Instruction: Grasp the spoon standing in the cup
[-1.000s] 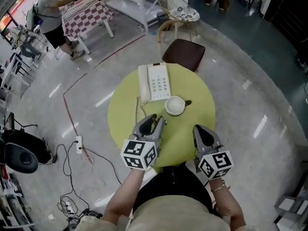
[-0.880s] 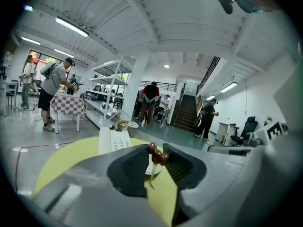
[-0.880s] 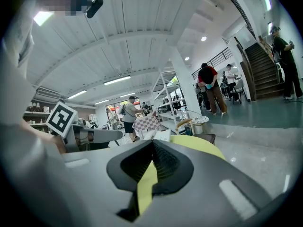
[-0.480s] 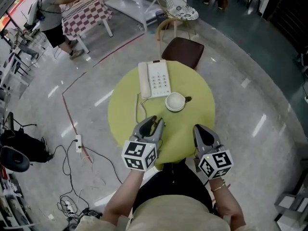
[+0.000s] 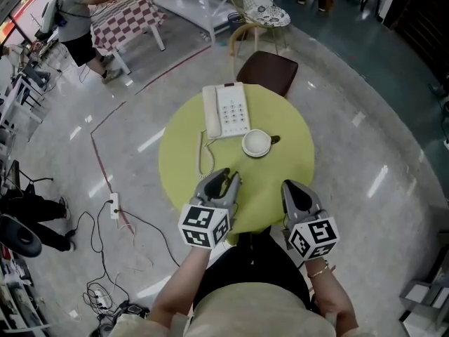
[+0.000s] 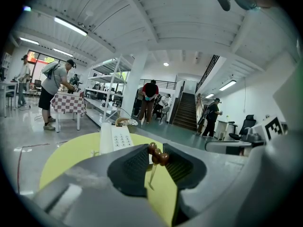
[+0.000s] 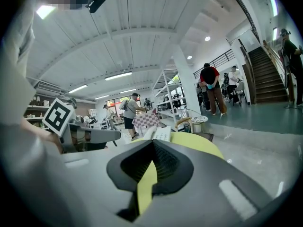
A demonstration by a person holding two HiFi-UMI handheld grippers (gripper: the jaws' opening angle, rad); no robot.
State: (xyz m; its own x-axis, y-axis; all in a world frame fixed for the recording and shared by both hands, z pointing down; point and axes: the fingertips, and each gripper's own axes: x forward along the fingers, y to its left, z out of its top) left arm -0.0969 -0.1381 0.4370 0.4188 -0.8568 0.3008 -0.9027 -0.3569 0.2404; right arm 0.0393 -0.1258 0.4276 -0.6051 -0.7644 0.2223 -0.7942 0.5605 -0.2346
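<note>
An open workshop hall with metal shelving (image 6: 111, 86), a staircase (image 6: 185, 109) and work tables (image 5: 126, 16).

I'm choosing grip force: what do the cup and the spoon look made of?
The cup is plain white and opaque: likely glazed ceramic, possibly plastic. The spoon ends in smooth, dark brown rounded beads, probably varnished wood. Its thin pale stem could be metal or wood.
</note>
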